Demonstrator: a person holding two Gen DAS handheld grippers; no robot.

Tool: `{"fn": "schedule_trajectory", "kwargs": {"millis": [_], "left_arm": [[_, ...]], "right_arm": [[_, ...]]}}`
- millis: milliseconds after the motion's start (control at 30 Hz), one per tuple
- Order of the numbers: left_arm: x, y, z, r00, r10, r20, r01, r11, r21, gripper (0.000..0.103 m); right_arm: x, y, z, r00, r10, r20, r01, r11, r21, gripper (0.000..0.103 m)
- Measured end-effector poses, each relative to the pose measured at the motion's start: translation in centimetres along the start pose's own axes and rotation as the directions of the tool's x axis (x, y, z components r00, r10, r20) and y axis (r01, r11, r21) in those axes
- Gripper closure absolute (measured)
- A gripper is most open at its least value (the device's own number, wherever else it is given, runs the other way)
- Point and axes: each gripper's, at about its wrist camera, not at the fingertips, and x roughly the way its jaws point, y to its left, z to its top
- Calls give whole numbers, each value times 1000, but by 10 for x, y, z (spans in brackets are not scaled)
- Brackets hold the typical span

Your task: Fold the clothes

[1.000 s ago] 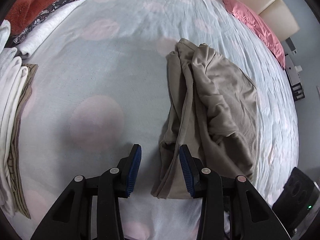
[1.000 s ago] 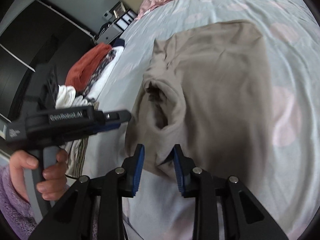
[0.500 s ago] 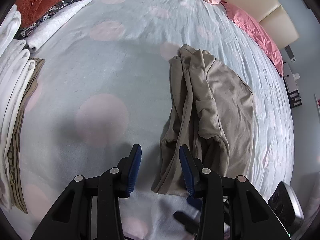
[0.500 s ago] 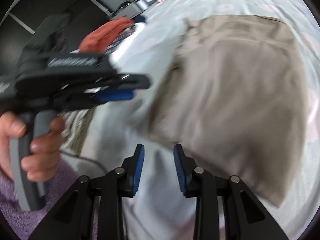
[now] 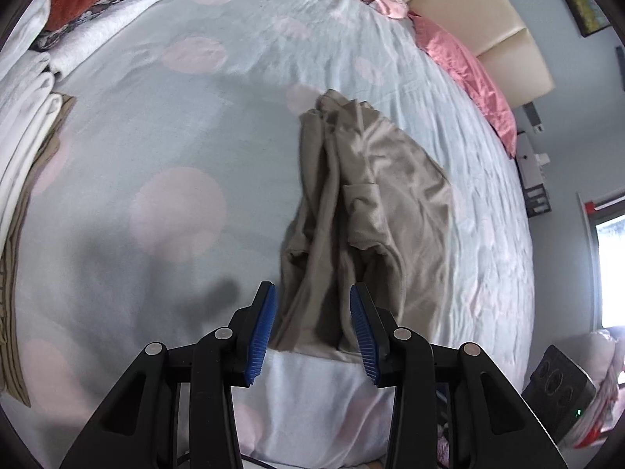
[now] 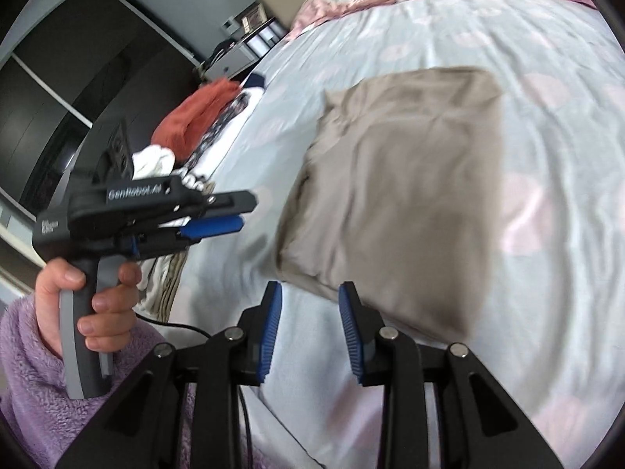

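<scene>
Soft daylight, fairly bright; blown-out window [image 5: 611, 269] at the left view's right edge. Dull shadow on the sheet [image 5: 117, 179] left of the left gripper [image 5: 312, 332]. Right view motion-blurred, the shirt [image 6: 398, 195] smeared. Heavy fisheye bending, dark vignette at the corners.

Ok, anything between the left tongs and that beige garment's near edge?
Nothing visible. The left tongs are open, with the beige garment directly ahead on the bedsheet. Only bare sheet lies between them; the clothes piles sit far left.
</scene>
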Motion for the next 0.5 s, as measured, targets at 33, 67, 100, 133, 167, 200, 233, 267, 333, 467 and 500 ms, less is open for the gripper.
{"fn": "schedule_trajectory", "kwargs": {"millis": [33,67,100,133,167,200,233,267,333,467,500], "left_arm": [[-1,-4,0,1000,-18,2,18,1000,19,62],[-2,-9,-1,999,-35,4,35,999,38,62],[-3,-13,-1,999,-53,6,53,997,58,62],[-3,-17,-1,997,-71,7,70,995,77,62],[-4,-22,-2,996,-88,8,87,992,96,62],[-5,-26,-2,994,-106,9,104,988,116,61],[-5,-31,-3,994,-113,7,111,984,137,60],[-5,-36,-4,995,-105,3,103,981,162,54],[0,-46,-7,997,-71,-10,71,975,208,48],[21,-56,-11,998,23,-65,-5,965,262,48],[27,-55,-11,996,42,-84,-19,965,261,48]], "right_arm": [[-6,-4,1,1000,-25,7,24,1000,10,72],[-10,-7,1,998,-55,9,54,998,20,72],[-13,-12,1,996,-88,4,88,996,33,72],[-17,-17,0,993,-121,-1,121,992,46,72],[-20,-22,0,989,-151,-6,151,987,58,72],[-23,-28,-1,986,-169,-11,169,983,74,72],[-25,-34,-2,984,-178,-16,179,979,94,72],[-26,-41,-3,983,-185,-20,186,976,115,72],[-26,-50,-3,982,-186,-26,188,971,148,72],[-25,-61,-4,980,-196,-31,198,964,177,72],[-24,-63,-5,979,-201,-30,203,963,179,72]]}}
